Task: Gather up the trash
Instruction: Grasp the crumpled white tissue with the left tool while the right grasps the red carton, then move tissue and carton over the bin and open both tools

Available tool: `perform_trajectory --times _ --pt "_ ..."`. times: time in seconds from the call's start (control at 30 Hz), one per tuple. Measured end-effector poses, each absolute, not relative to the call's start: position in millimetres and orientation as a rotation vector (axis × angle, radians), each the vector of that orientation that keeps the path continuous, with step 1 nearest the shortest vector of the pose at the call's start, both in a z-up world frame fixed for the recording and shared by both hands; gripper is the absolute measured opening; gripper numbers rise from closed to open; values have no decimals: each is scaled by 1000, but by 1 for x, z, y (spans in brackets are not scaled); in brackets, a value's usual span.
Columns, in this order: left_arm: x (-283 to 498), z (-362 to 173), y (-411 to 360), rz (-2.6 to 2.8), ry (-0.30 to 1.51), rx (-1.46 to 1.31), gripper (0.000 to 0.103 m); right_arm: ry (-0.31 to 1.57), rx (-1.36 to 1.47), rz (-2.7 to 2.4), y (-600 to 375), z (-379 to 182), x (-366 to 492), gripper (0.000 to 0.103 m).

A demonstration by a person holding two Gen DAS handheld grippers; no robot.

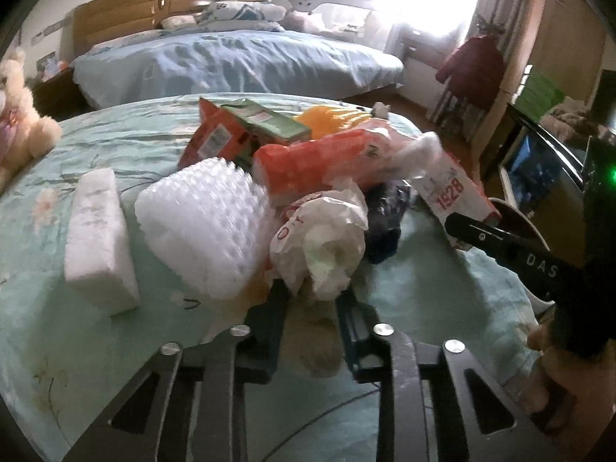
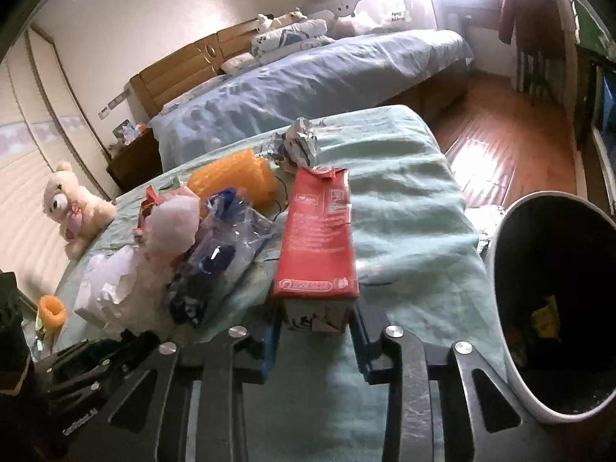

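A heap of trash lies on the pale green bedspread. My left gripper is shut on a crumpled white plastic bag at the near edge of the heap. In the right wrist view my right gripper is shut on the base of a red carton, which lies lengthwise pointing away. The left wrist view shows the same carton at the right, with the right gripper's black finger on it. A white-rimmed bin with a dark inside stands just right of the carton.
A white foam block, white bubble wrap, an orange-white packet, a green carton, orange bubble wrap, a dark blue bag and crumpled foil remain. A teddy bear sits left.
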State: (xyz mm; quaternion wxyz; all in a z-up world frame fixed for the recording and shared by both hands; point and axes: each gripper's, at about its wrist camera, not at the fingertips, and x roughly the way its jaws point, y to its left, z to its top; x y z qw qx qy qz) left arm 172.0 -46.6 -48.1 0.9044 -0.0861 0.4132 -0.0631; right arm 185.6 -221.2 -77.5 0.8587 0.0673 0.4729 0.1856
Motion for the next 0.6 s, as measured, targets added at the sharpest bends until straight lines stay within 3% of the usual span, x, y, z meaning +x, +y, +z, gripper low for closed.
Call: perform_trajectory --times 0.6 --pt "136 -32 -70 -294 801 -154 16 935 201 367 -271 -50 131 32"
